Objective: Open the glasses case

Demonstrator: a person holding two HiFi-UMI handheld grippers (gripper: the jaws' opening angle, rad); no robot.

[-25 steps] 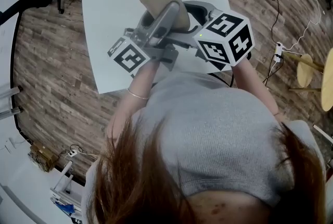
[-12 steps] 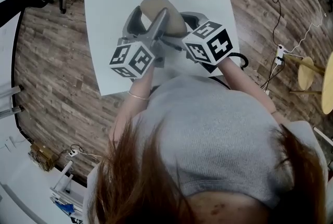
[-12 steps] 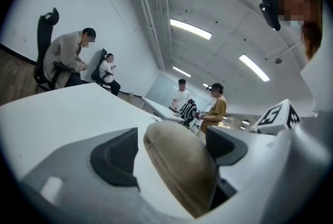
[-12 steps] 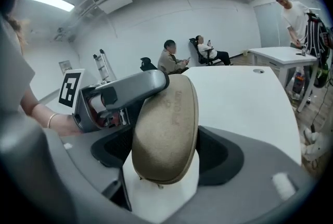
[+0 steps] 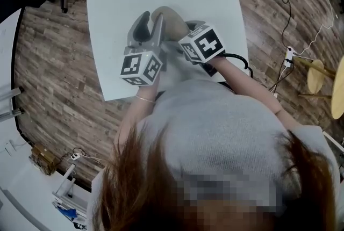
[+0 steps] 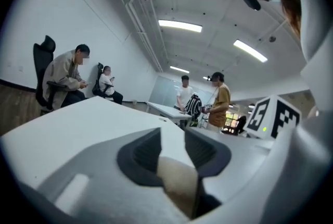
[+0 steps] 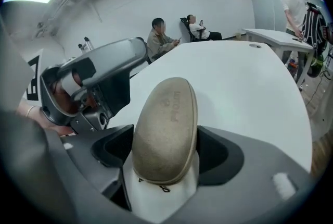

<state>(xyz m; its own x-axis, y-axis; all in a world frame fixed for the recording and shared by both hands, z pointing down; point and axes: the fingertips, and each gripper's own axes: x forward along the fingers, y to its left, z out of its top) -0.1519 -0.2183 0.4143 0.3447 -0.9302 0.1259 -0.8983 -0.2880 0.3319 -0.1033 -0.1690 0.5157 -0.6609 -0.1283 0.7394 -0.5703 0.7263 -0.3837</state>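
Tan glasses case (image 7: 165, 129), long oval w/ round ends, soft cloth look, tiny print on top, lid shut, near end held btw right gripper (image 7: 166, 151) jaws, over white table (image 7: 250, 87)

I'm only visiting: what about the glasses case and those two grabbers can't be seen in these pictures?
1. Whether the glasses case is open: in the right gripper view the right gripper clamps its sides; in the head view the marker cubes cover most of it.
2. Whether the left gripper, its jaws just closing, presses the case: the left gripper view shows only a tan sliver between them.
3. The lettering on the case: right gripper view, too blurred.
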